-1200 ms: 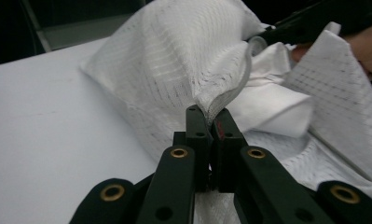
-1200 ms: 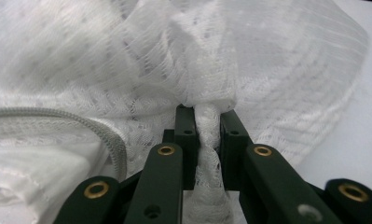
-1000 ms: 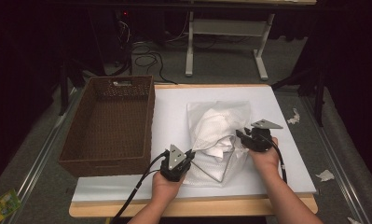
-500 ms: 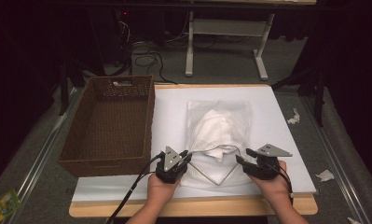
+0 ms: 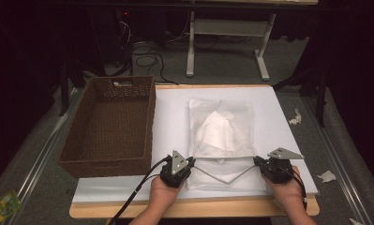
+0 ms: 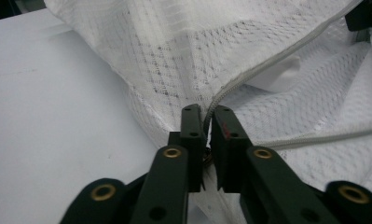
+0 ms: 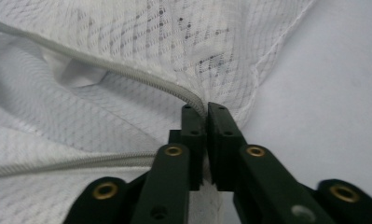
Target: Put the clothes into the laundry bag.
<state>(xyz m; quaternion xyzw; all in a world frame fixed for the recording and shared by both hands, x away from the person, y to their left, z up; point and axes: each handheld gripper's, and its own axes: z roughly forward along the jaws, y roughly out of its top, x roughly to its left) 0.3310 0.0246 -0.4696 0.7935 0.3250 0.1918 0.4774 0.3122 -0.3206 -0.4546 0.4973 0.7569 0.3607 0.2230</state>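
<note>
At the left edge of the white tabletop (image 5: 170, 117) stands the brown woven wicker basket (image 5: 109, 126); nothing is visible inside it, so nothing has been put away there yet.

Your left gripper (image 5: 176, 169) sits near the front edge, just right of the basket's front corner. In the left gripper view its jaws are clamped on the zipper end of the white mesh laundry bag (image 6: 267, 65), with the grey zipper track (image 6: 272, 58) running out from between them.

The bag (image 5: 222, 136) lies flat across the middle of the tabletop, its far end toward the back edge, with a bundle of white cloth (image 5: 217, 131) inside. The mouth at the front is spread open into a shallow V between your two hands.

Your right gripper (image 5: 269, 166) is near the front right corner; in the right gripper view its jaws are pinched on the opposite zipper end (image 7: 193, 100).

Judgement: the opening is stretched and held. Closing the bag or dealing with the cloth, and any move to the basket, remain undone.
</note>
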